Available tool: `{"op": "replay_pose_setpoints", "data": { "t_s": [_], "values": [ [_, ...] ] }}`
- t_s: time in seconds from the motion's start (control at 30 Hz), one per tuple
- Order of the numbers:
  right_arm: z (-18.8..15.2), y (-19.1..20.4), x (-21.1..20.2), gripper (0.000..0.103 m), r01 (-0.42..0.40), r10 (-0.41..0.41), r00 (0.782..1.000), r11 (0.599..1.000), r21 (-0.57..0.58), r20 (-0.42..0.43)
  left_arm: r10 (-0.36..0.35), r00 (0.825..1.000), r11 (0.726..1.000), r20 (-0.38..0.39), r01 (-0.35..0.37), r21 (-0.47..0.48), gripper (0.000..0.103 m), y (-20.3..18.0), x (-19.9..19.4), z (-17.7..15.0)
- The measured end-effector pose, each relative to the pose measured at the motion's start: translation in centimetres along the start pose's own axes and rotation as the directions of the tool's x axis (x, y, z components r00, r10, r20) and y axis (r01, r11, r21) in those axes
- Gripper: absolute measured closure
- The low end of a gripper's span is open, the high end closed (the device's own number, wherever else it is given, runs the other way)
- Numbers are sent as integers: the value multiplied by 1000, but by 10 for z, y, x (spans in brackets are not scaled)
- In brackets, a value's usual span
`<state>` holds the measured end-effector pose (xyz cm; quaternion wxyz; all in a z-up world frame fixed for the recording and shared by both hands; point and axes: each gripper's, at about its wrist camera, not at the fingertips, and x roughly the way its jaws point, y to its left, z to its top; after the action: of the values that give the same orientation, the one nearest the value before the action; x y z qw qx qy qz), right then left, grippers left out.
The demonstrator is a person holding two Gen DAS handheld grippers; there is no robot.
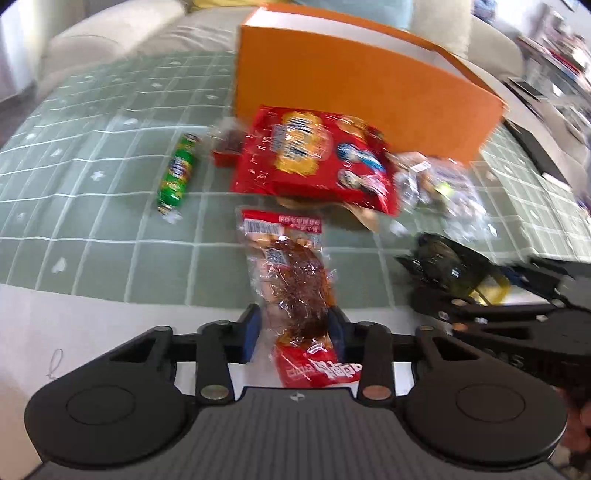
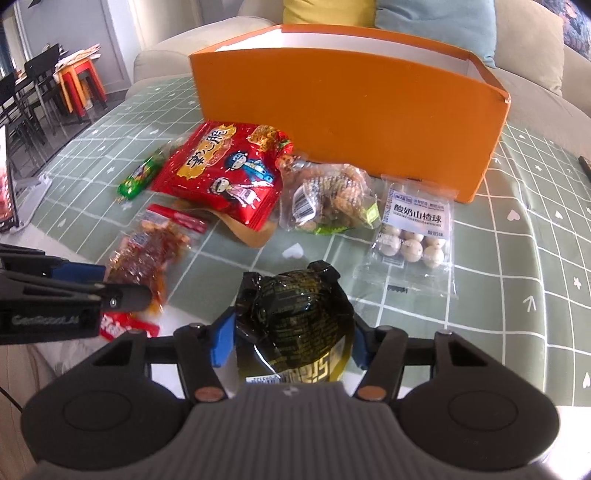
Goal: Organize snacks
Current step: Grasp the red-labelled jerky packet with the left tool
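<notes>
— Left wrist view first: what is sitting nearest?

— The left gripper [image 1: 293,334] is pointing steeply down at the near edge of the table, and its blue pads [image 1: 249,338] are pressing on both sides of a clear packet of reddish-brown snack [image 1: 291,288] with red ends. So the jaws are gripping that packet, which is lying lengthwise, running away from the near edge.

— And the other hand?

— Right wrist view is showing the right gripper [image 2: 291,332] straddling a glossy black pouch with gold print [image 2: 295,314], also near the front edge. Its blue pads [image 2: 221,343] are lying against the pouch's flanks, so they are closing on it.

— What is lying beyond those two?

— Toward the middle of the green checked tablecloth [image 2: 517,236], a big red bag with cartoon figures [image 2: 225,177] is resting partly on a tan flat packet. A green tube-shaped snack [image 2: 142,175] is lying just beside it toward the left edge. To the right of the red bag, a clear bag of brown nuggets [image 2: 332,201] is sitting, and a clear pack of pale round balls [image 2: 413,236] is lying beside that.

— Farthest back?

— An open orange box [image 2: 351,110] is standing behind the snacks, toward the far edge, white inside. A sofa with cushions [image 2: 436,26] is showing behind the table.
</notes>
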<state>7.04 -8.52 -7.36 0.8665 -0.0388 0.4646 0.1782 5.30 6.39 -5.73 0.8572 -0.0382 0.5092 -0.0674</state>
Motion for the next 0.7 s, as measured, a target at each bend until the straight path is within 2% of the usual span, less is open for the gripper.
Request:
{"op": "replay_pose_setpoints", "data": {
  "t_s": [0.13, 0.2, 0.3, 0.43, 0.57, 0.7],
  "values": [
    [-3, 0, -5, 41, -19, 19, 1000, 999, -26, 9, -16, 1000, 999, -23, 17, 39, 64, -5, -1, -3],
    [-5, 2, -8, 28, -20, 21, 999, 999, -42, 31, -22, 999, 999, -23, 22, 26, 64, -6, 0, -3],
    [-5, 5, -10, 22, -15, 20, 998, 997, -77, 63, -43, 999, 999, -19, 43, 15, 64, -6, -1, -2],
    [-4, 12, -9, 22, 31, -19, 996, 989, -142, 86, -51, 999, 998, -9, 51, 26, 66, -4, -4, 0],
    [-2, 14, -6, 37, 40, -27, 996, 986, -164, 83, -55, 998, 997, -1, 55, 53, 68, -8, -8, 3],
    [-2, 13, -3, 39, 27, -17, 997, 988, -150, 70, -70, 998, 990, 1, 69, 126, 69, -18, -11, 6]
  ]
}}
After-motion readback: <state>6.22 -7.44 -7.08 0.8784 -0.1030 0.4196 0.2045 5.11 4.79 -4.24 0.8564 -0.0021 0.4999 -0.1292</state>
